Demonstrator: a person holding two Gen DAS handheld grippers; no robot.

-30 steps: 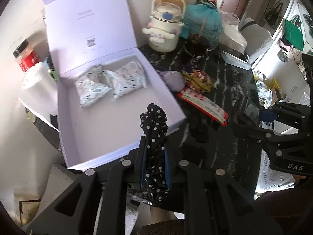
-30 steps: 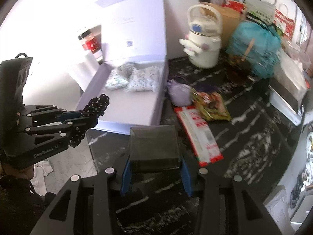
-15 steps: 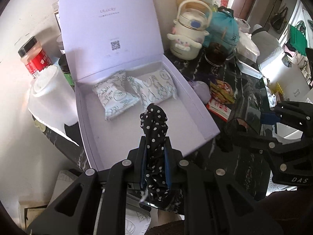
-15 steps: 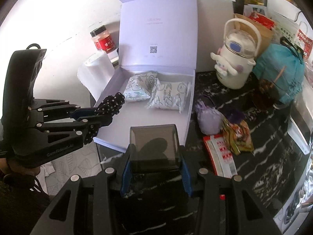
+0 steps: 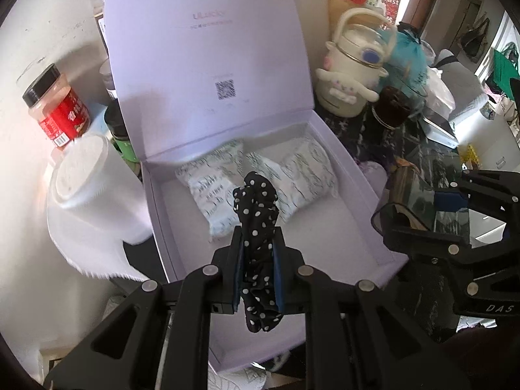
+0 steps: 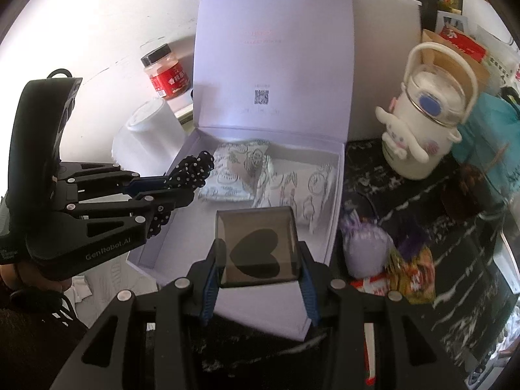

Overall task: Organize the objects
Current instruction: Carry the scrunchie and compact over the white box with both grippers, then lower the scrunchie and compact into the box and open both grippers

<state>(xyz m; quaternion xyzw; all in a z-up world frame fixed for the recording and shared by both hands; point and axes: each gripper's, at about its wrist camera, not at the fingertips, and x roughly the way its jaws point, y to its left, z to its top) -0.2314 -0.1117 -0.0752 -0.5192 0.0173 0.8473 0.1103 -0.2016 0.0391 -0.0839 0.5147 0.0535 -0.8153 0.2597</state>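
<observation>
Left wrist view: black marbled tabletop (image 5: 435, 162) by a white wall (image 5: 19, 175), jaws clenched on polka-dot scrunchie (image 5: 258, 214) and smoky box (image 6: 258, 247).

We hold both claws angled steeply down, side by side and apart. Our left claw (image 5: 258, 253) is clamped tight on a dotted scrunchie (image 5: 258, 214), its fingers nearly together. Our right claw (image 6: 258, 260) grips a tinted box (image 6: 258, 247) between wider-set fingers. A hand (image 6: 13, 276) and a dark sleeve show behind the left claw.
</observation>
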